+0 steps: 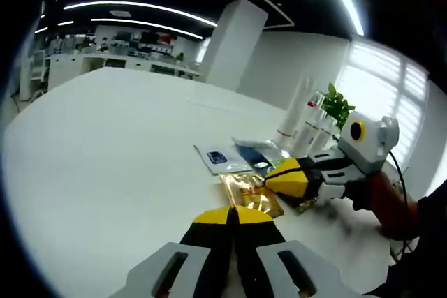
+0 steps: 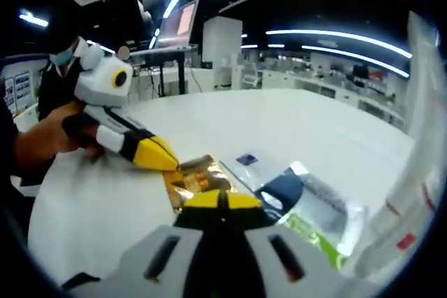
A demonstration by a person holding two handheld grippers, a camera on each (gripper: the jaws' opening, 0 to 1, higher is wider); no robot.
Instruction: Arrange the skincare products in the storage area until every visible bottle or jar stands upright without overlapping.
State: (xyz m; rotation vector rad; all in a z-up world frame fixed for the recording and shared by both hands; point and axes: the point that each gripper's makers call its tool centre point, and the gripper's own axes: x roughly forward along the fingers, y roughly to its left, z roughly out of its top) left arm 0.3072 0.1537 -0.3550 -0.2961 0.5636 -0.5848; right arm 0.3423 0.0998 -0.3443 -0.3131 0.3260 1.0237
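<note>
In the left gripper view, the left gripper [image 1: 234, 214] rose from the bottom centre, its yellow tips clenched on the near edge of a gold sachet [image 1: 250, 195]; the right gripper [image 1: 271, 180] came in from the right, tips together on the sachet's far edge; beyond lay a white sachet [image 1: 222, 158] and a dark sachet [image 1: 257, 151] on the table [image 1: 105, 144]; tall clear bottles [image 1: 302, 118] stood upright at the upper right, beside a plant [image 1: 336, 105]. In the right gripper view, both grippers pinched the gold sachet [image 2: 199, 176] at centre; a green sachet [image 2: 318, 232] lay lower right.
</note>
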